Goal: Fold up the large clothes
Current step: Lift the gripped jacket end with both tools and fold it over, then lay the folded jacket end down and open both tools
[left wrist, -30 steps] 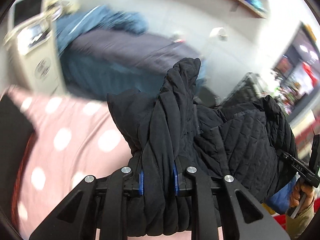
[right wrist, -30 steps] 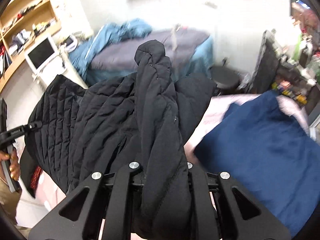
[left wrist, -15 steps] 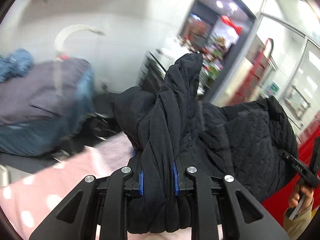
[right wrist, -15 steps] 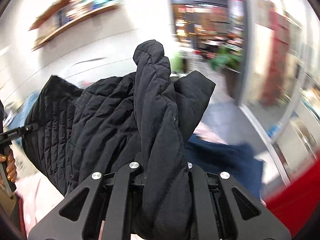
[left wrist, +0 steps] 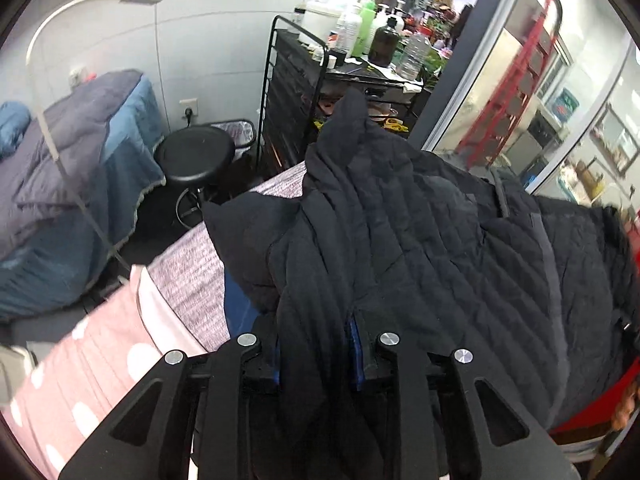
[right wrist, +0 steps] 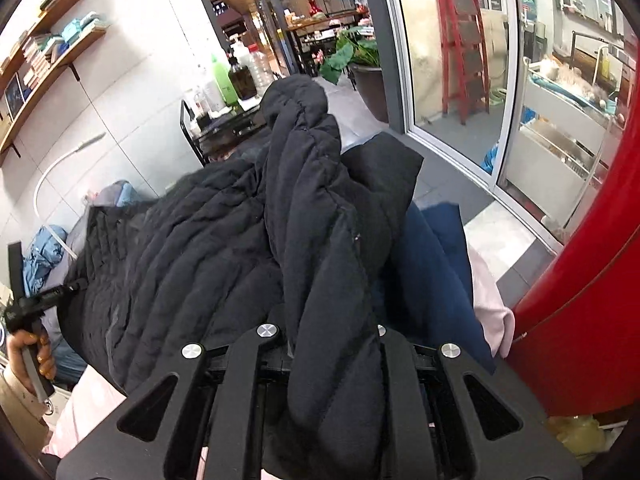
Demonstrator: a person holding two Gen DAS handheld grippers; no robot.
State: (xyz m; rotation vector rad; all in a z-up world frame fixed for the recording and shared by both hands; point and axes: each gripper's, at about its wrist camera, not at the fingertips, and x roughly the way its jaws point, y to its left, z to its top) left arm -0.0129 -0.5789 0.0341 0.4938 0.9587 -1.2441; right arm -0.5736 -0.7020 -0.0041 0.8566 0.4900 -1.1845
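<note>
A black quilted jacket [left wrist: 460,248] hangs stretched between my two grippers, above a bed. My left gripper [left wrist: 316,356] is shut on a bunched fold of it, blue pads showing at both sides. My right gripper [right wrist: 332,344] is shut on another bunched fold of the same jacket [right wrist: 192,248]. The jacket spreads to the right in the left wrist view and to the left in the right wrist view. The left hand-held gripper shows at the far left of the right wrist view [right wrist: 28,308].
A pink polka-dot bedcover [left wrist: 92,352] and a navy garment [right wrist: 432,272] lie below. A black stool [left wrist: 196,156], a black shelf cart with bottles [left wrist: 320,76] and a blue-covered bed [left wrist: 60,184] stand beyond. A red surface [right wrist: 592,280] is close on the right.
Both grippers have swung with the jacket, from facing the blue bed and wall towards the shelf cart and glass door. Both grips are unchanged.
</note>
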